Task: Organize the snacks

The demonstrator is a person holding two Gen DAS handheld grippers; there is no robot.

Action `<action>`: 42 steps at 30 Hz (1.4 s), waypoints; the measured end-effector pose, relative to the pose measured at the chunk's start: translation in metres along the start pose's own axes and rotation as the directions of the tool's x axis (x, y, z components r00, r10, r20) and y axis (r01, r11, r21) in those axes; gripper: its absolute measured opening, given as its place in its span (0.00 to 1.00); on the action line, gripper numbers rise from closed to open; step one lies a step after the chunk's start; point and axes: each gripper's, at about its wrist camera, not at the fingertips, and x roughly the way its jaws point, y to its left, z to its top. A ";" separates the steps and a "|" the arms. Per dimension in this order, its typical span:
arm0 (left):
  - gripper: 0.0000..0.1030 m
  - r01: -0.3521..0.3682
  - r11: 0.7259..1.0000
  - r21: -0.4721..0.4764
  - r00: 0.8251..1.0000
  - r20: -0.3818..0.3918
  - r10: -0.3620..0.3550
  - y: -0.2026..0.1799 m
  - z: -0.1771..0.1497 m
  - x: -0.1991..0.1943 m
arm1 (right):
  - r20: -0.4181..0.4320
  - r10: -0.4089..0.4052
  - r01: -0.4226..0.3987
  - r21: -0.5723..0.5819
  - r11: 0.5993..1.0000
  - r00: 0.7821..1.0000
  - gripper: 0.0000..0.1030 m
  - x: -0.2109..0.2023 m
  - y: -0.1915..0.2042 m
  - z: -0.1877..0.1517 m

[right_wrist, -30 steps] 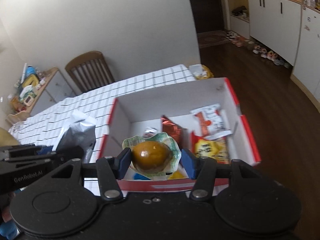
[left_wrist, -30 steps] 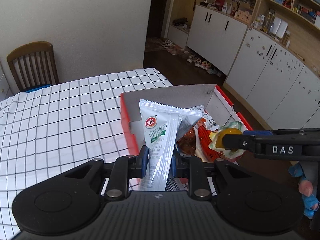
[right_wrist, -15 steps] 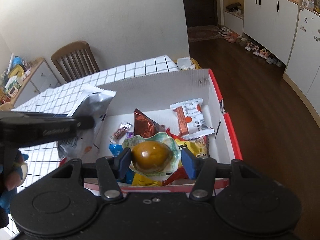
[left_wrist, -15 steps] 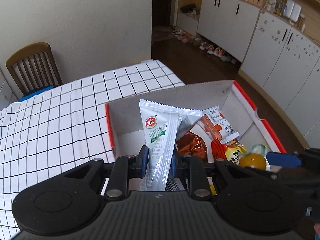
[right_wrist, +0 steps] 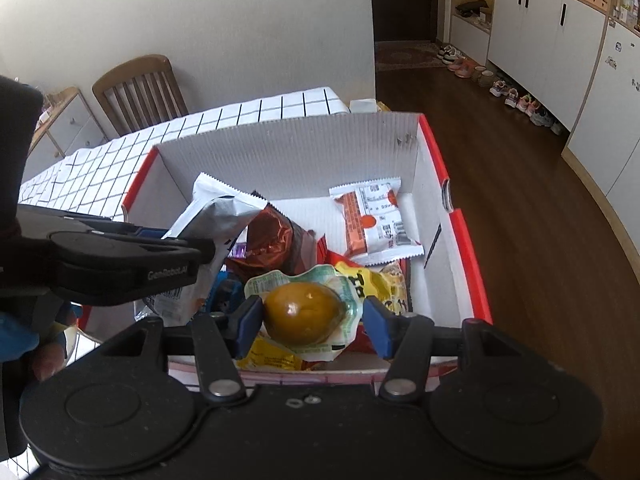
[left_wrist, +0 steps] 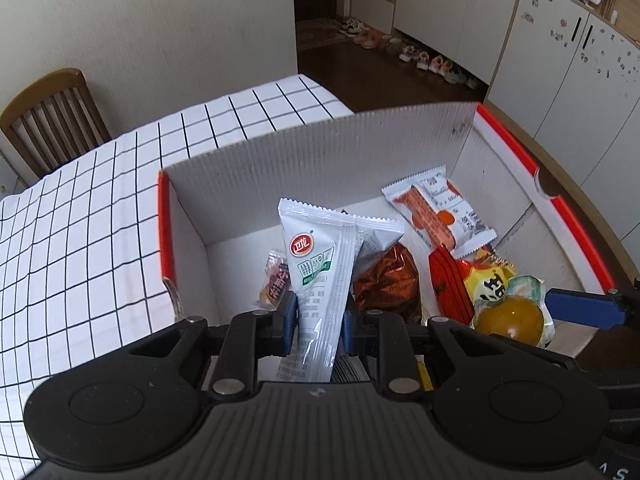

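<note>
At the near edge of the box, a sealed brown egg is pinched by the right gripper, and a white sachet is clamped by the left gripper. Compared with a second ago, both are now carried over the box's inside. Release seems near. Farther in, an orange-white packet is seen by the far wall.

A wooden chair behind the checked tablecloth; shoes beside white cabinets.
</note>
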 end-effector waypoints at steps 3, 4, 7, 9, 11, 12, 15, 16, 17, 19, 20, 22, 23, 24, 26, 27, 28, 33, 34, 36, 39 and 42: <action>0.21 0.001 1.000 0.000 1.000 -0.013 -0.001 -0.002 -0.004 0.004 | -0.012 0.003 -0.003 -0.008 1.000 1.000 0.53 0.002 -0.001 -0.003; 0.21 -0.001 1.000 0.004 1.000 -0.015 0.001 -0.003 -0.005 0.005 | -0.015 0.003 -0.003 -0.011 1.000 1.000 0.53 0.002 -0.001 -0.004; 0.21 -0.010 1.000 0.004 1.000 -0.020 0.010 -0.004 -0.008 0.007 | -0.011 0.007 -0.007 -0.033 0.999 1.000 0.53 0.001 0.000 -0.006; 0.21 -0.011 1.000 -0.002 1.000 -0.025 0.011 -0.002 -0.011 0.008 | -0.004 0.014 -0.014 -0.040 0.999 1.000 0.52 -0.002 -0.001 -0.006; 0.22 -0.015 1.000 -0.008 0.999 -0.029 0.014 -0.002 -0.012 0.008 | 0.002 0.020 -0.020 -0.046 0.999 1.000 0.56 -0.004 -0.001 -0.006; 0.22 -0.018 1.000 -0.007 0.999 -0.026 0.018 -0.002 -0.013 0.007 | 0.008 0.019 -0.019 -0.047 0.999 1.000 0.58 -0.005 -0.001 -0.006; 0.25 -0.025 1.000 -0.006 1.000 -0.017 0.025 -0.002 -0.014 0.003 | 0.020 0.024 -0.023 -0.050 0.998 1.000 0.60 -0.007 -0.002 -0.006; 0.27 -0.021 1.000 -0.009 1.000 -0.014 0.021 -0.002 -0.014 0.000 | 0.023 0.028 -0.027 -0.046 0.999 0.999 0.60 -0.009 -0.002 -0.006; 0.31 -0.018 1.000 -0.013 1.000 -0.007 0.018 -0.001 -0.015 -0.002 | 0.025 0.032 -0.030 -0.044 0.999 0.999 0.60 -0.010 -0.002 -0.006; 0.46 -0.016 1.000 -0.018 1.000 0.012 0.016 0.000 -0.016 -0.010 | 0.033 0.036 -0.035 -0.044 0.998 0.999 0.61 -0.014 -0.003 -0.006; 0.58 -0.014 1.000 -0.021 1.000 0.027 0.015 0.000 -0.017 -0.014 | 0.037 0.038 -0.037 -0.045 0.998 0.999 0.61 -0.016 -0.003 -0.007; 0.62 -0.009 1.000 -0.021 0.998 0.057 0.011 0.000 -0.019 -0.024 | 0.048 0.042 -0.039 -0.050 0.998 0.998 0.61 -0.020 -0.003 -0.007; 0.62 -0.009 1.000 -0.017 0.998 0.060 0.010 0.000 -0.020 -0.028 | 0.054 0.042 -0.039 -0.053 0.998 0.998 0.62 -0.022 -0.003 -0.007; 0.62 -0.007 1.000 -0.015 0.998 0.066 0.008 -0.001 -0.021 -0.032 | 0.061 0.043 -0.040 -0.054 0.998 0.997 0.63 -0.024 -0.003 -0.008; 0.62 0.001 1.000 -0.014 0.996 0.085 0.000 -0.001 -0.023 -0.042 | 0.076 0.049 -0.045 -0.054 0.998 0.996 0.69 -0.030 -0.003 -0.009; 0.62 0.005 1.000 -0.014 0.996 0.091 -0.004 -0.001 -0.024 -0.046 | 0.084 0.050 -0.046 -0.054 0.997 0.995 0.70 -0.033 -0.004 -0.010; 0.62 0.009 1.000 -0.013 0.995 0.100 -0.007 0.000 -0.025 -0.050 | 0.091 0.051 -0.046 -0.056 0.997 0.995 0.71 -0.036 -0.004 -0.010; 0.62 0.007 1.000 0.007 0.989 0.151 -0.008 -0.001 -0.033 -0.074 | 0.133 0.063 -0.054 -0.068 0.996 0.989 0.76 -0.051 -0.004 -0.013; 0.62 0.009 1.000 0.011 0.987 0.162 -0.010 0.000 -0.036 -0.080 | 0.144 0.065 -0.055 -0.071 0.996 0.988 0.78 -0.055 -0.003 -0.013; 0.62 0.010 1.000 0.015 0.983 0.182 -0.013 0.001 -0.039 -0.091 | 0.164 0.071 -0.058 -0.078 0.995 0.984 0.80 -0.061 -0.001 -0.014; 0.63 0.013 1.000 0.021 0.977 0.213 -0.017 0.005 -0.046 -0.105 | 0.191 0.086 -0.069 -0.094 0.993 0.978 0.82 -0.071 0.002 -0.017; 0.63 0.014 1.000 0.015 0.971 0.239 -0.017 0.009 -0.052 -0.119 | 0.223 0.090 -0.064 -0.121 0.991 0.971 0.84 -0.080 0.007 -0.021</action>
